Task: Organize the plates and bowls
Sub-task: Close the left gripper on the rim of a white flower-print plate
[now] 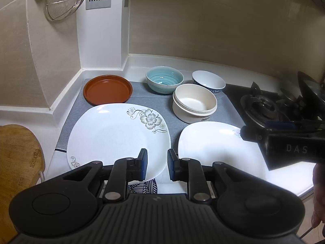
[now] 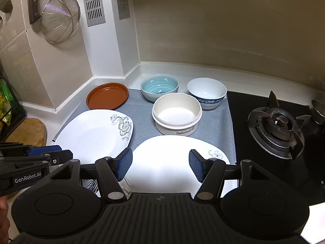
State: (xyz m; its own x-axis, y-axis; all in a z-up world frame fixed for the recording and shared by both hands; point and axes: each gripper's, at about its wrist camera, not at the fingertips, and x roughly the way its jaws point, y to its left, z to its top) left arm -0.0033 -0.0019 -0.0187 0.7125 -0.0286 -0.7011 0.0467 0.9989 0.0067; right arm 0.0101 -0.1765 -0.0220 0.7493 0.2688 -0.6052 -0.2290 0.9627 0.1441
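On a grey mat (image 1: 142, 97) lie a large white floral plate (image 1: 113, 132) (image 2: 93, 134), a second white plate (image 1: 211, 142) (image 2: 172, 152) and a brown plate (image 1: 107, 89) (image 2: 107, 95). Behind them stand a teal bowl (image 1: 164, 79) (image 2: 159, 87), a blue-patterned white bowl (image 1: 209, 81) (image 2: 207, 91) and a cream bowl (image 1: 195, 101) (image 2: 176, 113). My left gripper (image 1: 157, 164) (image 2: 61, 154) hovers over the large plate's near right corner, jaws narrowly apart, gripping nothing. My right gripper (image 2: 160, 165) (image 1: 246, 133) stands open over the second plate.
A gas stove (image 1: 262, 105) (image 2: 276, 126) borders the mat on the right. A wooden cutting board (image 1: 18, 152) (image 2: 30, 130) lies at the left. A wire strainer (image 2: 60, 16) and a cleaver (image 2: 33, 2) hang on the wall. A striped cloth (image 1: 144, 187) sits under the large plate's front edge.
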